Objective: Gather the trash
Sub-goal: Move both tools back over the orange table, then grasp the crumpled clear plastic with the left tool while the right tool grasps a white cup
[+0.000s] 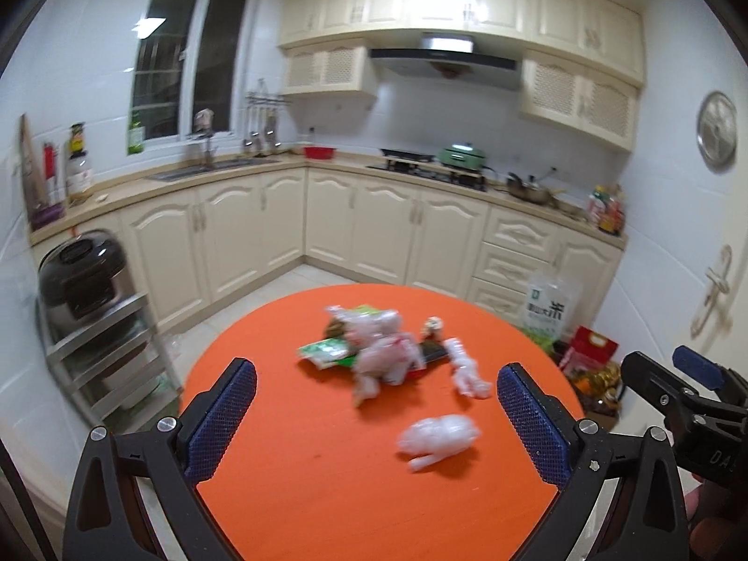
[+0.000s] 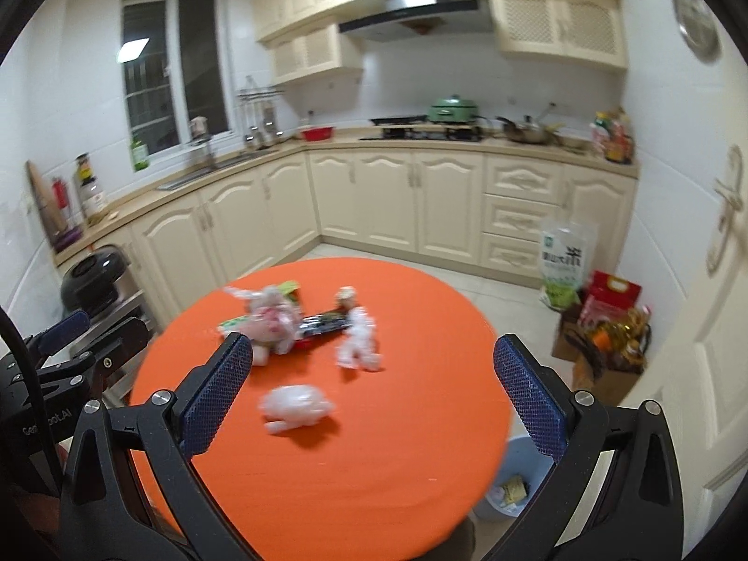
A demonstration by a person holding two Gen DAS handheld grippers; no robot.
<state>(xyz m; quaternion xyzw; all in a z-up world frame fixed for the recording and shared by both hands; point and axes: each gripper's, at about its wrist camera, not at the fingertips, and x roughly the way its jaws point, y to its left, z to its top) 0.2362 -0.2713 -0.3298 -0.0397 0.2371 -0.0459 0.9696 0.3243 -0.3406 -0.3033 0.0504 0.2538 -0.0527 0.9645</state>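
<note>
Orange round table [image 1: 327, 491] carries all the trash, w/ both grippers held above its near edge. Left gripper [image 1: 376, 416]: blue-padded fingers [image 1: 224, 413] spread wide apart, nothing btwn them. Right gripper [image 2: 374, 392]: same, fingers [image 2: 217, 392] wide apart and empty.

Nearest piece is a crumpled white plastic wad [image 1: 437, 439], alone on the cloth, near the grippers and closer to the left gripper's right finger. Further back sits the main pile: a knotted whitish plastic bag [image 1: 381, 350] w/ pink marks, lying on a green snack wrapper [image 1: 325, 353] and a dark wrapper [image 2: 325, 322] that sticks out to the right. Just right of the pile, a twisted white plastic scrap [image 1: 467, 369], apart from the near wad. Small brownish item [image 1: 432, 327] behind the pile; too blurred to name.

Right wrist view shows a light blue bin [image 2: 512, 481] on the floor beside the table's right edge, partly hidden by the right finger, some scraps inside. Kitchen cabinets [image 1: 374, 229] run along the back walls.
</note>
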